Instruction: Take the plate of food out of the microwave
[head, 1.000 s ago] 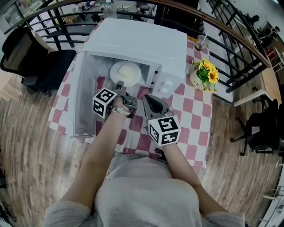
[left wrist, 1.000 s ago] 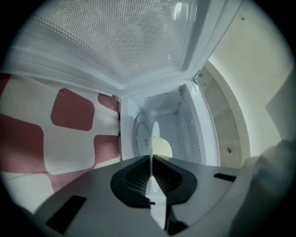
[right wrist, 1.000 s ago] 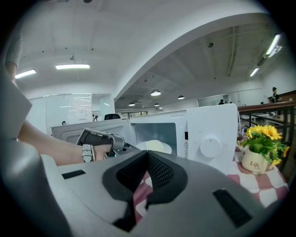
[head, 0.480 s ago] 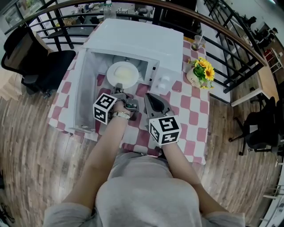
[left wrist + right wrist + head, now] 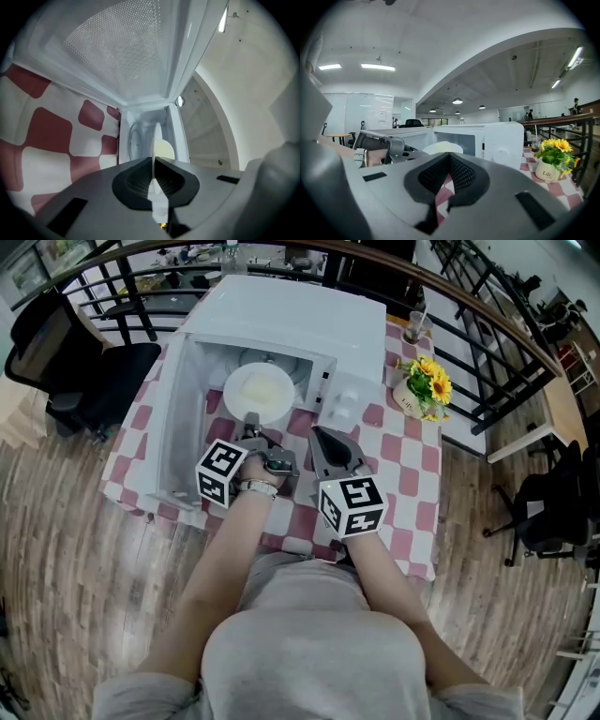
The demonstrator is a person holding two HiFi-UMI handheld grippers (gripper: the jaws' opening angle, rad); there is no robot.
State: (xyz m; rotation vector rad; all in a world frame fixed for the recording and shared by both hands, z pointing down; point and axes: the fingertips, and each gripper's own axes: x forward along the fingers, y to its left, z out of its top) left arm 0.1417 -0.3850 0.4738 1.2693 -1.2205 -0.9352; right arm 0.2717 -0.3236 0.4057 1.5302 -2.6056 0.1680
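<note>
Left gripper (image 5: 251,421) is clamped on the near rim of the plate (image 5: 233,400), which sits straight ahead of its jaws in the open mouth of the microwave (image 5: 291,320), pale food (image 5: 262,388) on top. Right gripper (image 5: 319,433) hangs just beside it on the right, jaws pressed together on nothing.

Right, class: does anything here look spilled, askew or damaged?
Nothing stands out. The plate of food is at the open microwave's mouth, rim pinched by the left gripper; no spill shows on the checked cloth.
</note>
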